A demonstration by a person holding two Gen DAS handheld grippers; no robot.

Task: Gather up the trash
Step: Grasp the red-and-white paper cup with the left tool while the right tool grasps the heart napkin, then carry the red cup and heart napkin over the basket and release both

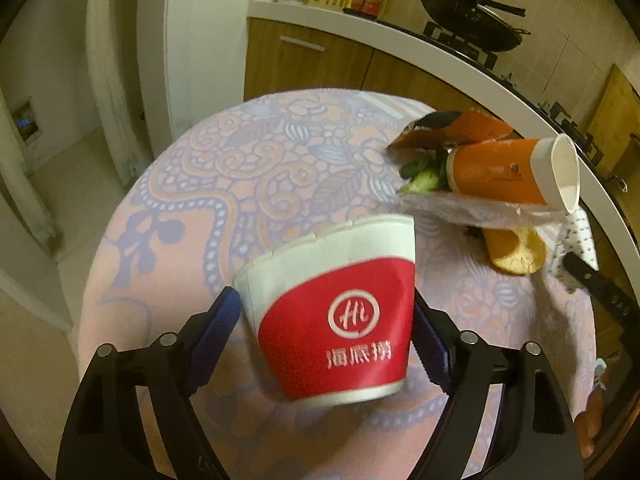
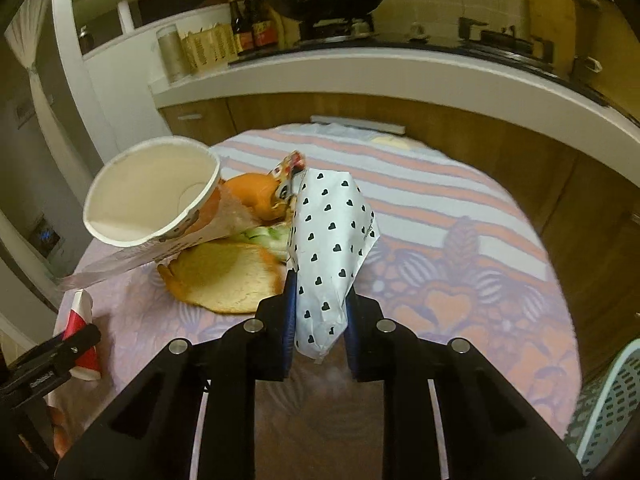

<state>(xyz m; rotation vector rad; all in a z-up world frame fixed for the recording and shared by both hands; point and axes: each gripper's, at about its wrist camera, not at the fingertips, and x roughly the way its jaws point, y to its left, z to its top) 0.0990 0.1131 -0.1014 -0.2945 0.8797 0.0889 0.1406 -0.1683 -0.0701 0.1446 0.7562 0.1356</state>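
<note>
A: What is gripped by the left gripper (image 1: 326, 320)?

B: A red and white paper cup (image 1: 332, 312) is clamped between its fingers, tilted above the patterned counter (image 1: 192, 184).

A: And the right gripper (image 2: 320, 320)?

B: Its fingers are clenched on a white wrapper with black hearts (image 2: 330, 240). Just beside it, bread (image 2: 228, 280), greens and an orange cup (image 2: 156, 196) are piled on the counter.
</note>
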